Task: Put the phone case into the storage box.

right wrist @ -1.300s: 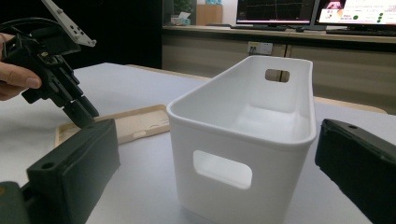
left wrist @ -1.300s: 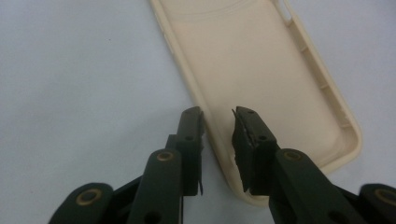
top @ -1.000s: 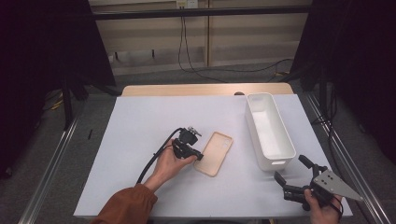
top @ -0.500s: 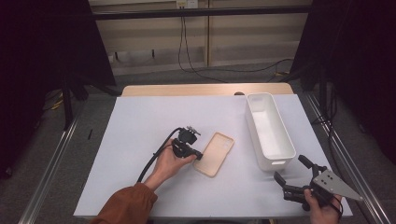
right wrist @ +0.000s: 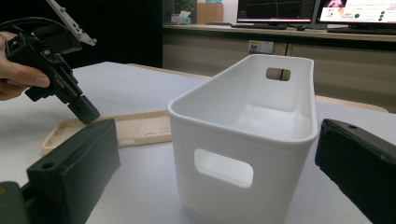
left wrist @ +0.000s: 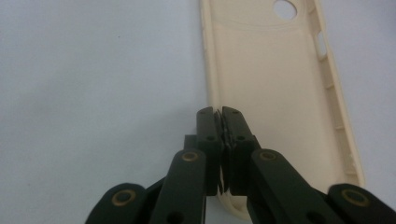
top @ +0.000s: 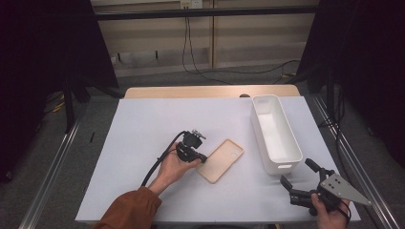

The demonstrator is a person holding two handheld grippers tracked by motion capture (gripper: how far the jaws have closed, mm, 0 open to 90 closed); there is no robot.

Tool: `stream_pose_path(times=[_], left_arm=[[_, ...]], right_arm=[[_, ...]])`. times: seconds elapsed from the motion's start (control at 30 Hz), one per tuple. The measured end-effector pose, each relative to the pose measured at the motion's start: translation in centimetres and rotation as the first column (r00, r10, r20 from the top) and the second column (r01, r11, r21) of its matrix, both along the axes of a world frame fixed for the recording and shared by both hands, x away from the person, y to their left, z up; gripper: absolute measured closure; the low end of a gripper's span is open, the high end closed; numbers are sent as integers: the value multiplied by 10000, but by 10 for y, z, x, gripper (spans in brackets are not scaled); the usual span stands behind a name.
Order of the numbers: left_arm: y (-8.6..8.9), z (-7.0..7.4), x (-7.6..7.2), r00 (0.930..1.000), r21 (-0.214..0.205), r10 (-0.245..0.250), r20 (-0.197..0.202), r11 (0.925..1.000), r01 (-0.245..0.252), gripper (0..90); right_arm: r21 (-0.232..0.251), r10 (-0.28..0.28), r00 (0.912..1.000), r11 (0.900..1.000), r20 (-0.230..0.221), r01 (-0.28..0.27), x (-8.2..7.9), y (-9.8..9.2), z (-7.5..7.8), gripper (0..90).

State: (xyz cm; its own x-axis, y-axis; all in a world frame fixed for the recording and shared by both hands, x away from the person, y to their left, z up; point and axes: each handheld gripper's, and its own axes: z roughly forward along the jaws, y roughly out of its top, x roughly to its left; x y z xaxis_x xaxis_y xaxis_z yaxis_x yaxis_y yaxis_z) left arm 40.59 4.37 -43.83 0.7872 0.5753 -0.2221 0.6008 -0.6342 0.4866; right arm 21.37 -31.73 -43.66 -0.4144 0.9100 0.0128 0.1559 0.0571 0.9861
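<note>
High view: my left hand-held gripper (top: 203, 158) is clamped on the near edge of the phone case (top: 221, 160), mid-desk (top: 143, 124). Lift level, no twist.

Left gripper view: jaws have just been closing; case wall (left wrist: 219, 116) pinched.

Right gripper view: right hand-held gripper (right wrist: 210, 186) open, empty. Count: 1 case, 1 bin (right wrist: 243, 135), 2 grippers.

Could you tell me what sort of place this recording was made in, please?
Probably a lab or test bench: a white-covered table framed by metal rails, dark curtains at both sides, and computer monitors on a counter behind.
</note>
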Motion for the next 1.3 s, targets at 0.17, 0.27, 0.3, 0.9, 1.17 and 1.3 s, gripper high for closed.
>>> stream_pose_path(times=[0.17, 0.27, 0.3, 0.9, 1.17, 1.3], left_arm=[[0, 0, 0, 10000, -90, 66, -13, 9999, -66, 874], [1, 0, -1, 9999, -149, 124, -16, 9998, -124, 874], [1, -1, -1, 9999, -180, 138, 3, 9997, -138, 874], [5, -1, -3, 9996, -376, 189, 193, 9991, -182, 875], [9, 3, -5, 9985, -503, 151, 530, 9987, -125, 875], [10, 6, -6, 9979, -714, 222, 612, 9973, -178, 875]], right_arm=[[-2, -5, 10000, 10000, 19, 5, 0, 0, 0, 0], [11, -20, 10000, 10000, 18, 20, 0, 0, 0, 0], [-2, -15, 10000, 10000, 25, 15, 0, -1, 0, 0], [4, -43, 10000, 10000, 38, 43, -1, -1, 0, 0], [5, -44, 10000, 10000, 31, 44, -1, 0, 0, 0], [1, -40, 10000, 10000, 33, 40, -1, -1, 0, 0]])
